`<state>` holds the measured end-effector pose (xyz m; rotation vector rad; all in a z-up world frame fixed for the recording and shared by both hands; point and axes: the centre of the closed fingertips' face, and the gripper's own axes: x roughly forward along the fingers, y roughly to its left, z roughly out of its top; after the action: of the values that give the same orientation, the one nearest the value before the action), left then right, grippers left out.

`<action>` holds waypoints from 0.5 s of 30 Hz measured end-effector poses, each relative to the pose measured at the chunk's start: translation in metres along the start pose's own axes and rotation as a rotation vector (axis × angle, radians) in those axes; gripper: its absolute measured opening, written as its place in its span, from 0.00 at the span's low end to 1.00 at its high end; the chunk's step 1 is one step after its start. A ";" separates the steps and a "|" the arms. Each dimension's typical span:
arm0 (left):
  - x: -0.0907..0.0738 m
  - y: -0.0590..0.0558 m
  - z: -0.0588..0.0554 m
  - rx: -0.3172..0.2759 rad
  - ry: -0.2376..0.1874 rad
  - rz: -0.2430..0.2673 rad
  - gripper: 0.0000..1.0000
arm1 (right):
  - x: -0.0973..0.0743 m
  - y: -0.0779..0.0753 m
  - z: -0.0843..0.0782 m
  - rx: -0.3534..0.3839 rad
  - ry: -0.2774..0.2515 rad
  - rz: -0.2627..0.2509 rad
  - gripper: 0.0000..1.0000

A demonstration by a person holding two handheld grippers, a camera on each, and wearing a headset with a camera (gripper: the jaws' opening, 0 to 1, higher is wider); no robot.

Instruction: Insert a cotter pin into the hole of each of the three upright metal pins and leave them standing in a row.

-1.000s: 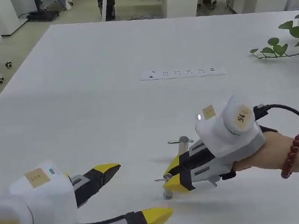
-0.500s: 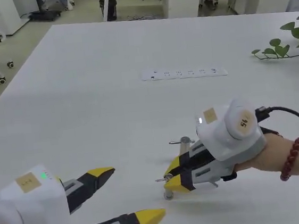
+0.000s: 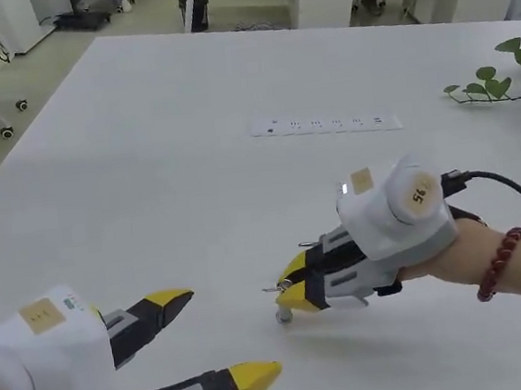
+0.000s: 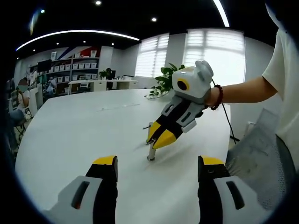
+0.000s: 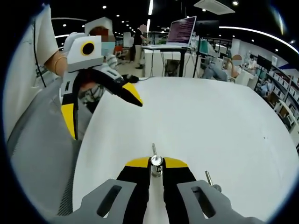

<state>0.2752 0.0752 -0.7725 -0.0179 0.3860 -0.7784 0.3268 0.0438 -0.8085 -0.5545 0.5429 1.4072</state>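
My right claw (image 3: pixel 292 289) is pinched on a metal pin (image 3: pixel 283 315) that stands upright on the counter (image 3: pixel 146 170) — to steady it, I'd judge, around what looks like a cotter pin (image 5: pixel 153 149) through its head — while my left claw (image 3: pixel 223 335) hangs spread and empty just beside, ready to assist.

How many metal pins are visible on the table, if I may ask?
2. One metal pin is clamped in the right gripper; a second pin sits just beside it. A third may be hidden.
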 end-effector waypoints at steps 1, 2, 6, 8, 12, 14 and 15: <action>-0.001 0.000 0.000 0.000 -0.001 0.001 0.69 | 0.001 -0.001 0.002 -0.004 0.000 0.000 0.09; -0.001 0.000 0.000 0.000 -0.001 0.003 0.69 | 0.003 -0.002 0.003 -0.004 0.000 0.001 0.09; -0.003 0.001 0.000 -0.002 -0.003 0.007 0.69 | 0.007 -0.007 0.008 -0.008 0.004 0.002 0.09; -0.004 0.002 0.000 0.000 -0.003 0.008 0.69 | 0.009 -0.010 0.010 -0.010 0.005 -0.001 0.09; -0.004 0.003 0.001 -0.004 -0.003 0.006 0.69 | 0.014 -0.015 0.016 -0.008 0.004 -0.004 0.09; -0.004 0.003 0.001 -0.005 -0.003 0.006 0.68 | 0.016 -0.018 0.018 -0.008 0.005 -0.005 0.10; -0.005 0.003 0.001 -0.006 -0.005 0.006 0.68 | 0.017 -0.019 0.019 -0.006 0.006 -0.006 0.10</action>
<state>0.2747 0.0803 -0.7703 -0.0245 0.3832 -0.7711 0.3476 0.0674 -0.8047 -0.5650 0.5422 1.4025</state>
